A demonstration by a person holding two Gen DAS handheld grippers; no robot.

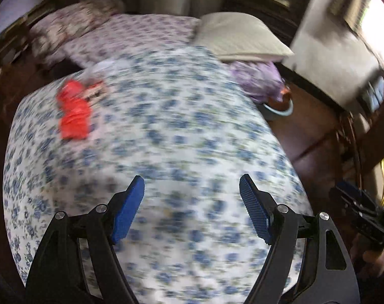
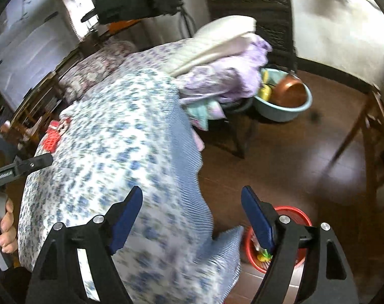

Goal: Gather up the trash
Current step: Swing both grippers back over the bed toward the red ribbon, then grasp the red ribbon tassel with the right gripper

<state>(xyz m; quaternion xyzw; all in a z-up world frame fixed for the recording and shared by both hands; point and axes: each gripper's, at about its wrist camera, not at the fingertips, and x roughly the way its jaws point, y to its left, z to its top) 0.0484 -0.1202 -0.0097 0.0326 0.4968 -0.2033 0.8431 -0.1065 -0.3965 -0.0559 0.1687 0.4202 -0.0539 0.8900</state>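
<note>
Red basket (image 2: 293,258) on the dark wooden floor (image 2: 280,152) at the bed's near corner, partly hidden behind the right gripper's finger; yellow-green scraps lie in it. Pale blue basin (image 2: 284,111) further off on the floor, beside the bed, holds a copper-coloured bowl (image 2: 290,93) and something yellow. Trash: red crumpled wrapper (image 1: 74,111) on the blue-flowered bedcover (image 1: 179,139), far left side, with a second red-and-white wrapper (image 1: 95,91) just beyond it. Cream pillow (image 1: 240,38) at the head, lilac cloth (image 1: 257,78) under it. Left gripper (image 1: 192,207) wide, nothing between jaws. Right gripper (image 2: 192,217) wide, empty. Frames blurred.
</note>
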